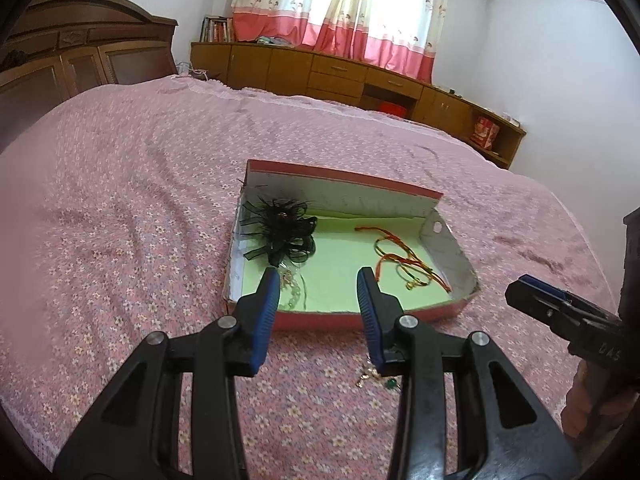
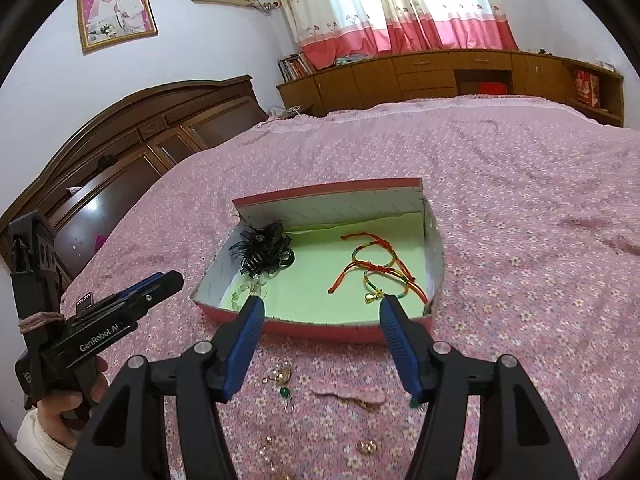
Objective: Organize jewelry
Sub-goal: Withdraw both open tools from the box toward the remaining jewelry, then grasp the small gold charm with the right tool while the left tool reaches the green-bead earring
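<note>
Pink bedspread [image 1: 120, 200], both tongs hovering, parted.

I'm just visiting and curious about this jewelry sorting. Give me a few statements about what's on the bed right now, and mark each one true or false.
1. The black hair flower lies inside the box. True.
2. The box is lined in blue. False: its floor is pale green.
3. Red and yellow cord bracelets lie in the box. True.
4. All the jewelry is already in the box. False: earrings lie on the pink bedspread in front of it.
5. The right gripper holds a bracelet. False: its jaws are open with nothing between them.
</note>
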`<state>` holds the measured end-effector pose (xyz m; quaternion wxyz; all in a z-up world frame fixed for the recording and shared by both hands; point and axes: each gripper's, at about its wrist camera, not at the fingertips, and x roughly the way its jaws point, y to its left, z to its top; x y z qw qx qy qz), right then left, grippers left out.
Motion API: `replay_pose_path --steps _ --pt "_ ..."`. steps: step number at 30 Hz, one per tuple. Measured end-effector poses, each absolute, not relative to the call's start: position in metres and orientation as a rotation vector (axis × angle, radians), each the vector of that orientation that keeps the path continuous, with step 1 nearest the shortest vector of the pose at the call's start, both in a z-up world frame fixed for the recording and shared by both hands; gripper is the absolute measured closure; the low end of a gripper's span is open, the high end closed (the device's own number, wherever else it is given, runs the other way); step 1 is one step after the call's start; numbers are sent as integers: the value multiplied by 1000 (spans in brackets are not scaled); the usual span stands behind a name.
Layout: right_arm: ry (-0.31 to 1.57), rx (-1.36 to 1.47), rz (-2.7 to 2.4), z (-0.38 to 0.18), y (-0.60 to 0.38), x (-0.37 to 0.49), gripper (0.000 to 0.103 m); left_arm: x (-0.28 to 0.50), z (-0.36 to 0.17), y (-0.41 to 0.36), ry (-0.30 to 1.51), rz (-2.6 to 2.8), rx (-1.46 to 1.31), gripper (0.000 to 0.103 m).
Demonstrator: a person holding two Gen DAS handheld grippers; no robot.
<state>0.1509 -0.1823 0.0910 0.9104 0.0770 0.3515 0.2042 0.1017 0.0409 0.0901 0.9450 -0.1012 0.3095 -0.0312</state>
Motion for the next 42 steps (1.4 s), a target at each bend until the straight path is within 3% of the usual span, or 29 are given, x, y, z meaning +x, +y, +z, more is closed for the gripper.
replay_pose_path --steps 21,42 --pt "762 154 382 73 -205 94 38 71 76 17 711 -120 -186 70" --pt "880 133 319 24 -209 93 38 78 40 -4 828 -151 -181 70"
